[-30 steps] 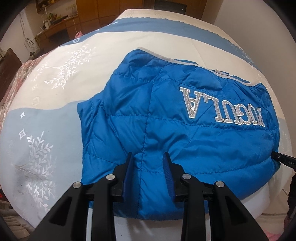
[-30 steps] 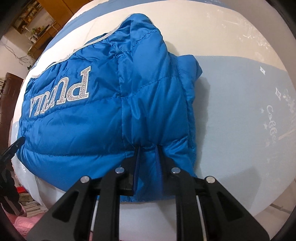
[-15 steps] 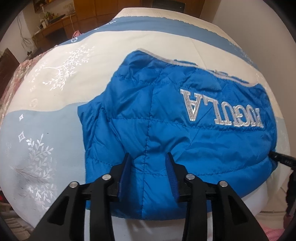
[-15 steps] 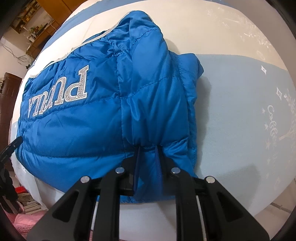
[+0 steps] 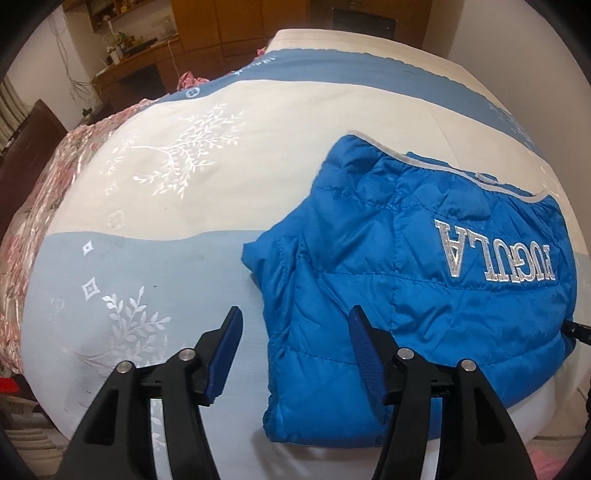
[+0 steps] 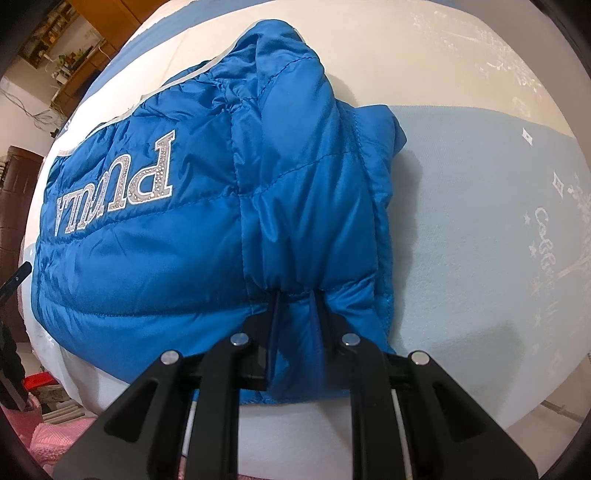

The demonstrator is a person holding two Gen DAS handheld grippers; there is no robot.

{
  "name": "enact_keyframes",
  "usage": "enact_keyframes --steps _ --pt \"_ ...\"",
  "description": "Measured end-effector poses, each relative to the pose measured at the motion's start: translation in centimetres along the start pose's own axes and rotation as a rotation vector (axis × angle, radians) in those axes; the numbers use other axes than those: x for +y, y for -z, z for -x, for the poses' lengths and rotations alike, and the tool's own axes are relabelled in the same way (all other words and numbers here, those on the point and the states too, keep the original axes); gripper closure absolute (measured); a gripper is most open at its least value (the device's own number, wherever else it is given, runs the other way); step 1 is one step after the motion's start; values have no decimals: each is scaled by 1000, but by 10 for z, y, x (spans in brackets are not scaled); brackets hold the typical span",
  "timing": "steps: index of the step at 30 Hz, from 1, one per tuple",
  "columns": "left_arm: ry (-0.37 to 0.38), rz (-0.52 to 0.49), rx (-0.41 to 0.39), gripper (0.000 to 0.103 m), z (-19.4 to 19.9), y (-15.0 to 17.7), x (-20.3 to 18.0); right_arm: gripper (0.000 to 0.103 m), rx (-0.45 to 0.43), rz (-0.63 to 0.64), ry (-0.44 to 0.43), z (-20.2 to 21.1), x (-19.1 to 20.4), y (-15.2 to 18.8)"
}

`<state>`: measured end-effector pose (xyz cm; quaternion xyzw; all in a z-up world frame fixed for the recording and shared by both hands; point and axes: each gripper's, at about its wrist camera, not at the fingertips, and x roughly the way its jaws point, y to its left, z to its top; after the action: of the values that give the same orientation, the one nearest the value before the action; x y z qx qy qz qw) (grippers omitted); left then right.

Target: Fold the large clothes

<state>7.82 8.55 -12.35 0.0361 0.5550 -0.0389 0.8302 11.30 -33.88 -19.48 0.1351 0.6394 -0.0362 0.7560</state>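
Note:
A blue puffer jacket [image 5: 424,280] with silver lettering lies folded on the bed near its front edge. My left gripper [image 5: 295,317] hovers over the jacket's left edge. Its jaws are opening, and the blue pads [image 5: 229,332] stand wide apart and press on nothing. The jacket's left edge lies below, between the two pads. In the right wrist view the same jacket [image 6: 184,240] fills the left and middle. There my right gripper [image 6: 294,297] is shut on a pinched fold of the jacket's near hem.
The bed carries a white and light-blue quilt [image 5: 147,258] with leaf patterns. A pink floral cover [image 5: 33,206] hangs at its left side. Wooden cabinets [image 5: 229,26] and a desk stand beyond. Bare quilt [image 6: 480,221] lies right of the jacket.
My left gripper has let go of the jacket's hem, spread its jaws and shifted left, so the jacket now sits toward the right. The right gripper keeps its hold, unmoved.

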Motion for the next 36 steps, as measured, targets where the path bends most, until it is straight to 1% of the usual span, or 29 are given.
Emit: enact_keyframes --steps 6,14,18,21,22,24,26,29,31,32,33,34,35,36 --pt "23 -12 4 41 -3 2 -4 89 9 6 15 0 3 -1" --pt "44 1 16 40 -9 5 3 88 22 12 33 -2 7 -3" --pt "79 23 38 34 -19 4 13 88 27 13 39 -3 9 -5" --pt "168 83 77 29 -33 5 29 88 26 10 38 -3 9 -6" --pt "223 115 89 28 -40 6 36 88 25 9 38 -3 10 -6" --pt "295 153 102 28 -47 6 44 87 23 8 37 -3 9 -5" --pt "396 204 121 27 -57 7 54 87 20 8 39 -3 9 -4" --pt "491 258 136 22 -70 9 62 87 16 8 39 -3 10 -4" --pt "512 262 126 22 -72 10 63 87 12 9 36 -3 9 -4" --pt "518 259 120 23 -72 10 62 87 10 9 35 -2 9 -3" --pt "527 256 116 33 -72 9 61 87 8 10 35 -2 9 -3" --pt "547 260 118 40 -72 9 60 87 6 12 34 -2 9 -3" --pt "571 275 116 52 -71 8 60 87 5 13 34 -2 9 -3" --pt "587 292 113 60 -69 8 60 87 3 14 33 -2 9 -3"
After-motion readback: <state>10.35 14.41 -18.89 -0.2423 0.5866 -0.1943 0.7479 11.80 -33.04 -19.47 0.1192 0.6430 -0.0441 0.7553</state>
